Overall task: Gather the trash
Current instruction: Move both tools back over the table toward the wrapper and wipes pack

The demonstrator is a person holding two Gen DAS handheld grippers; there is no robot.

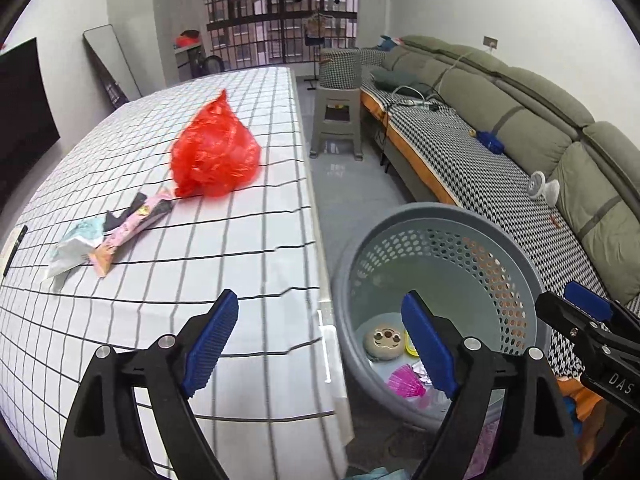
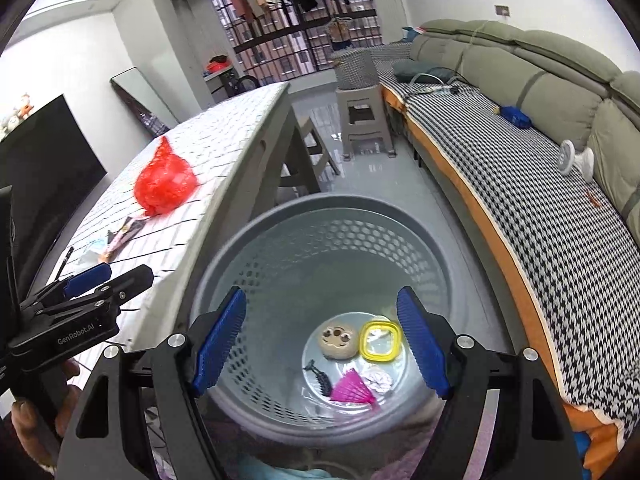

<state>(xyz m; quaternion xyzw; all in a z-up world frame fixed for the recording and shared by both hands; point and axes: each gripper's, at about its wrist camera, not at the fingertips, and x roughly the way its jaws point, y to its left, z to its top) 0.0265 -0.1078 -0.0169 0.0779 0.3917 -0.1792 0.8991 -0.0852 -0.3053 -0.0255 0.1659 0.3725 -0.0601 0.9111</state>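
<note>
A red plastic bag (image 1: 215, 152) lies on the checked table (image 1: 120, 312), with a pink wrapper (image 1: 132, 228) and crumpled pale paper (image 1: 72, 250) nearer to me on its left. The grey perforated bin (image 1: 452, 220) stands on the floor beside the table; it holds a round tan toy (image 2: 338, 342), a yellow square lid (image 2: 380, 340), a pink fan-shaped piece (image 2: 352, 388) and a black clip (image 2: 322, 378). My left gripper (image 1: 320, 344) is open and empty over the table's right edge. My right gripper (image 2: 322, 344) is open and empty above the bin (image 2: 320, 208).
A green sofa (image 1: 520, 120) with a houndstooth cover runs along the right wall. A grey stool (image 1: 336, 120) stands on the floor beyond the bin. A dark TV (image 2: 44, 168) is on the left. Cloth lies on the floor under the bin.
</note>
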